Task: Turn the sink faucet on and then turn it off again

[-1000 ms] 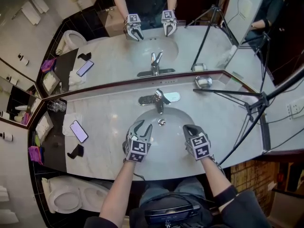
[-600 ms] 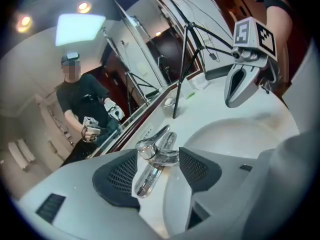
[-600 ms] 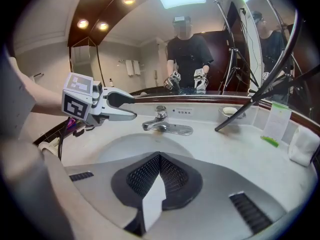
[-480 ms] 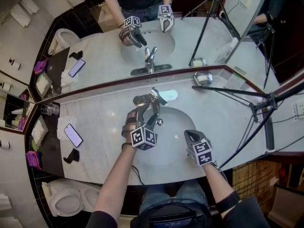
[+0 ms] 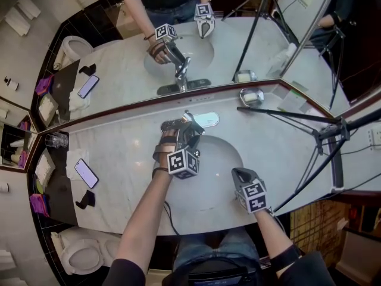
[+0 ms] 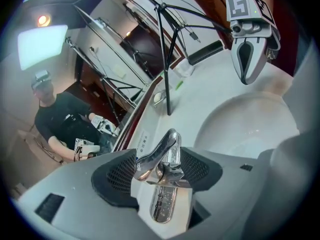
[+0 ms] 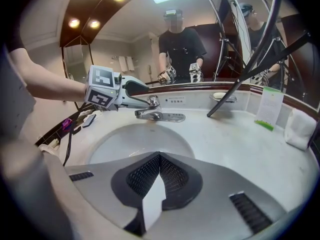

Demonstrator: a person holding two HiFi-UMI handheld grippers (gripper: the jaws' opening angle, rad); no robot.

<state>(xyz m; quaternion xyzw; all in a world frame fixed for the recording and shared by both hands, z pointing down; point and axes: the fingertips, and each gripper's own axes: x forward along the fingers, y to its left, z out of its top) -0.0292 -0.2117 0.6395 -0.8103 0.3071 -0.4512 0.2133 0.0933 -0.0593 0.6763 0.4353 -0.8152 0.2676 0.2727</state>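
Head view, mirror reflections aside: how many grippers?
2. The left gripper is at the faucet, jaws opening with it between them; the right gripper hangs over the basin at its front right rim, jaws shut. None appear hidden.

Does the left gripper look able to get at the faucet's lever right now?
Probably yes: the left gripper has the faucet lever between its opening fingers, pads not pressing it, and nothing blocks the way.

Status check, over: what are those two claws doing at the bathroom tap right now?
Left gripper jaws opening, straddling the chrome faucet lever, not gripping. Right gripper shut, empty, at the white sink basin edge. Nothing blocking the lever.
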